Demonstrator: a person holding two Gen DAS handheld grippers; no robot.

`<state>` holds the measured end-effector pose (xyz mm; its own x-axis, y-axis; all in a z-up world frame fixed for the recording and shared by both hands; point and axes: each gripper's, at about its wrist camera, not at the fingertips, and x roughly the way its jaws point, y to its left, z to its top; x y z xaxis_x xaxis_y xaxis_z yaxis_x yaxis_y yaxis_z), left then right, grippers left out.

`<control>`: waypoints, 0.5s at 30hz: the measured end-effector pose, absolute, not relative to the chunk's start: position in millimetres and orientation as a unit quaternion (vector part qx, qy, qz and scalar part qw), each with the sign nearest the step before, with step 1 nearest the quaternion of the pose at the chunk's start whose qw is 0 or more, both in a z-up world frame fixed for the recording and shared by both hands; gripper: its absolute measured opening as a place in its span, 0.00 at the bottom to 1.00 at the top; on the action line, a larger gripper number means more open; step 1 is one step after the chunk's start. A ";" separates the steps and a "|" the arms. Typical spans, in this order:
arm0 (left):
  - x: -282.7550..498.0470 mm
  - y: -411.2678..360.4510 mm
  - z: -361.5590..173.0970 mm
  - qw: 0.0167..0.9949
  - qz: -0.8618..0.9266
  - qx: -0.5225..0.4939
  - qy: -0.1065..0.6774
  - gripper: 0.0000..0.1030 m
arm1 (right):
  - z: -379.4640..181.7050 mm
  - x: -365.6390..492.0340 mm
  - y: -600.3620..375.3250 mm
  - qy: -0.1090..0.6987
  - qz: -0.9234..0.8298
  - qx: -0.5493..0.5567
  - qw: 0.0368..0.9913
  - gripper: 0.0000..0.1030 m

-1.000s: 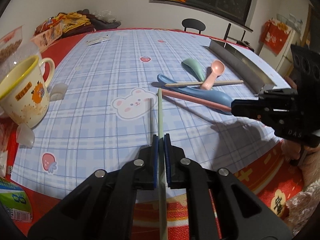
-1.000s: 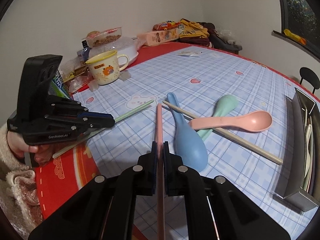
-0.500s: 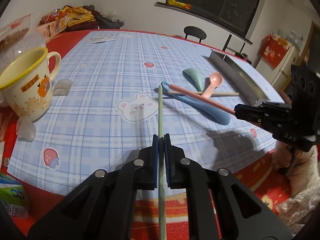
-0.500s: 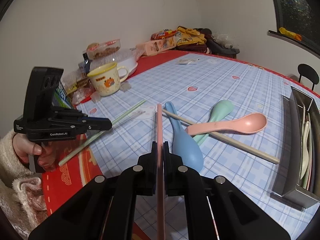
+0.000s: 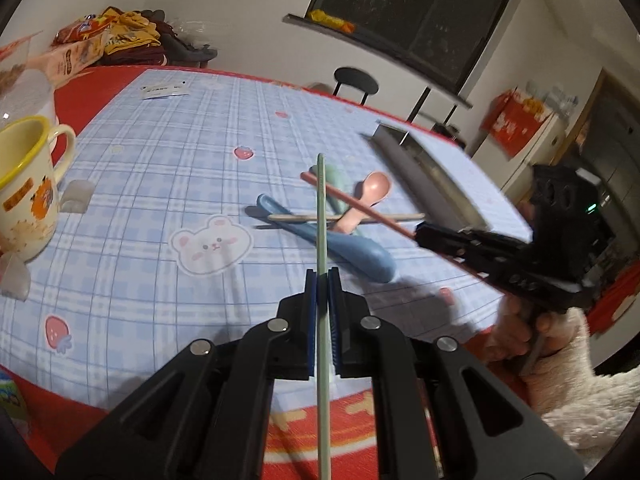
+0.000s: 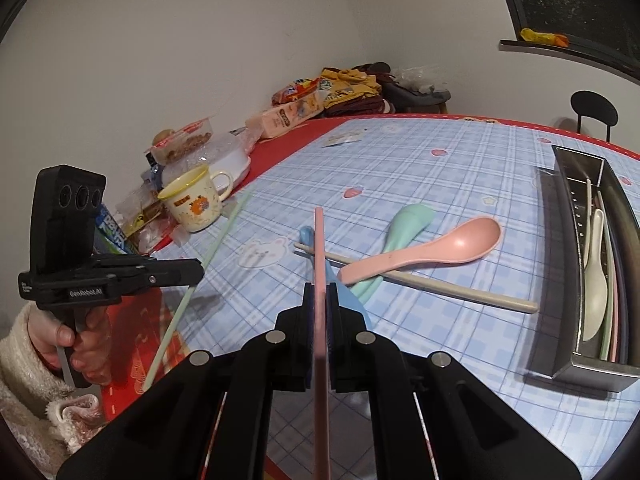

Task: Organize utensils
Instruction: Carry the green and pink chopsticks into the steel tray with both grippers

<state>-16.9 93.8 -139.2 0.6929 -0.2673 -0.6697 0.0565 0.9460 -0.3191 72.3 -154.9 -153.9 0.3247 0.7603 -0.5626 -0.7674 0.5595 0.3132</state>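
Over the near edge of the desk (image 6: 460, 152) I've got both tongs loaded and lifted clear of the cloth. The left tongs (image 5: 322, 280) are pinched tight on a green chopstick (image 5: 320, 200) — the stick runs straight out between the pads and its back end trails past the camera. The right tongs (image 6: 321, 294) are clamped the same way on a pink chopstick (image 6: 319, 248), pointing out over the pile.

Down on the checked cloth the rest of the utensils wait in a loose heap: a pink spoon (image 6: 440, 250) lying across a beige chopstick (image 6: 460, 290), a mint spoon (image 6: 408, 224) under both, and a blue spoon (image 5: 352, 250) alongside, partly hidden behind my pink stick in the right view. The metal tray (image 6: 560, 248) sits along the far right side of the desk, well apart from the heap, with a white spoon (image 6: 594, 280) and a few sticks already lying lengthwise in it.

So I read this as the carry step — two sticks picked, neither placed yet. What the next move calls for, I'd say, is swinging each stick round parallel to the tray's long slot, lowering it in, then easing the pads apart. The right side is nearer the tray, so pink probably goes first. The mug (image 6: 192, 204) on the left stays out of it.
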 end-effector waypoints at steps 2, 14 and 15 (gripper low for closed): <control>-5.4 88.1 -148.8 0.905 -0.076 -0.111 0.404 0.09 | -154.9 72.5 -154.0 0.345 0.467 -0.008 0.814 0.06; 20.7 87.1 -167.5 0.879 -0.048 -0.031 0.473 0.10 | -154.8 69.7 -153.4 0.343 0.466 -0.011 0.815 0.06; 16.5 85.9 -168.3 0.877 -0.047 -0.022 0.478 0.10 | -154.5 69.8 -153.5 0.343 0.467 -0.011 0.815 0.06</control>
